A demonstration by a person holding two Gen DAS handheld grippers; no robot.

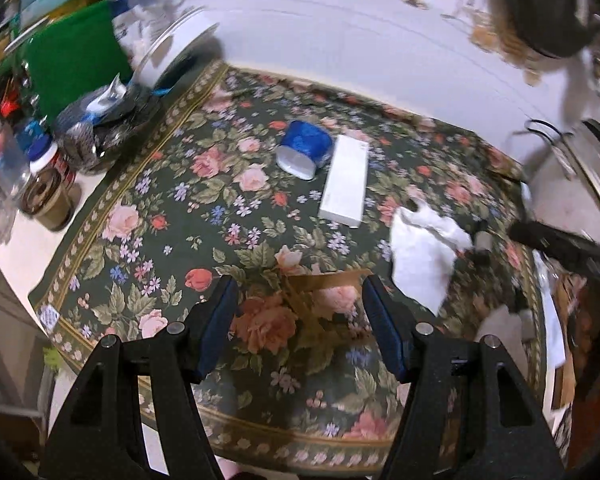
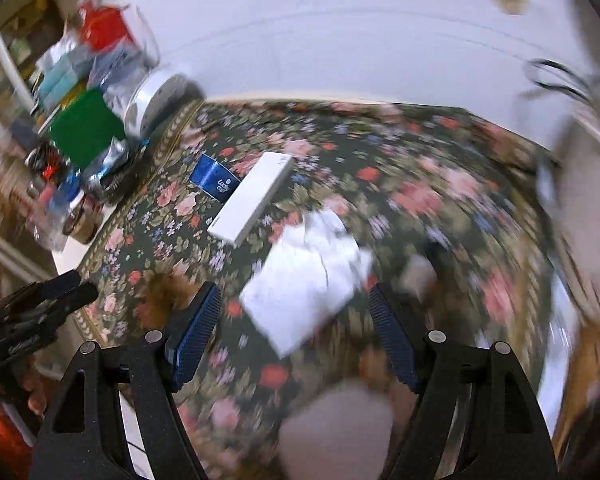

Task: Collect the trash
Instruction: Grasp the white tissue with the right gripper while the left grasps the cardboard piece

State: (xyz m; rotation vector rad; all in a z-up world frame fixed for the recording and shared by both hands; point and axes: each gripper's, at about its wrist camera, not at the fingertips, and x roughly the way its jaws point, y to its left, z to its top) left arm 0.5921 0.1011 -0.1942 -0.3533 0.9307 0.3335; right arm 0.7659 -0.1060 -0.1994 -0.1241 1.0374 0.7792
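Observation:
On a dark floral tablecloth point(image 1: 188, 216) lie a squashed blue paper cup point(image 1: 305, 148), a long white box point(image 1: 346, 182) and a crumpled white paper point(image 1: 424, 256). A flat brown scrap point(image 1: 320, 282) lies just beyond my left gripper point(image 1: 298, 292), which hangs open above the cloth with nothing between its fingers. The right wrist view is blurred: the blue cup point(image 2: 216, 182), the white box point(image 2: 254, 198) and the white paper point(image 2: 308, 280) show there. My right gripper point(image 2: 294, 300) is open, above the paper's near part, holding nothing. The other gripper shows at each view's edge.
Clutter fills the far left: a clear jar with a white lid point(image 1: 168, 46), a green box point(image 1: 74, 56), a foil bag point(image 1: 96, 120), small jars point(image 1: 48, 196). A white wall point(image 1: 360, 40) stands behind. A white appliance point(image 1: 572, 184) sits at right. A hand point(image 2: 4, 388) holds the left gripper.

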